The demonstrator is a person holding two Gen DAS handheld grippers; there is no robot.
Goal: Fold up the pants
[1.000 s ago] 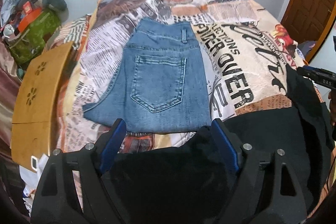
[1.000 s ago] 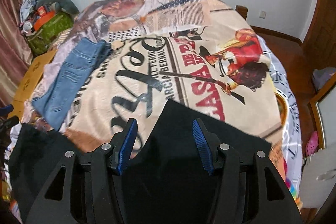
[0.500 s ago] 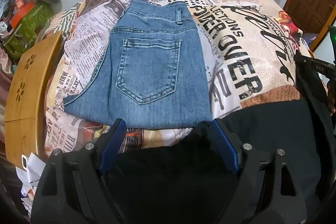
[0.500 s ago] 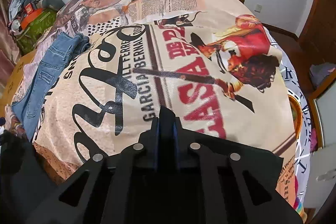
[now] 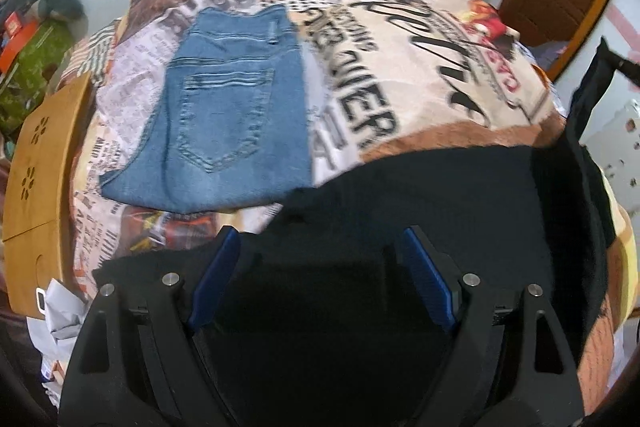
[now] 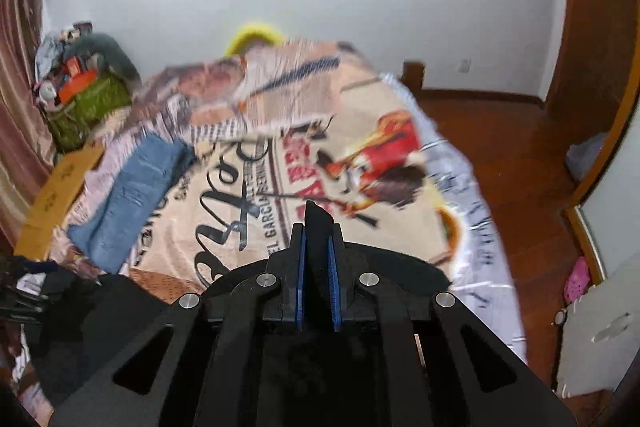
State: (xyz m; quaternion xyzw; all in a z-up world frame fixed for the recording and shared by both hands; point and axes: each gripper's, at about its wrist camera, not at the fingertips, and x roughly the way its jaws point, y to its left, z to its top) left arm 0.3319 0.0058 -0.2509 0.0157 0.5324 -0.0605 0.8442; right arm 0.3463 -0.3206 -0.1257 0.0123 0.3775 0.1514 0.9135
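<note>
The right gripper [image 6: 317, 223] pinches a corner of the black pants [image 5: 460, 211]. The left gripper [image 5: 320, 243] is wide apart over them. They lie on the bed's blanket [image 5: 420, 39], beside folded blue jeans [image 5: 224, 119].

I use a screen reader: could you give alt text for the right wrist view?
The right gripper is shut on a fold of black pants, lifted above a bed with a printed blanket. Folded blue jeans lie at the bed's left side.
</note>
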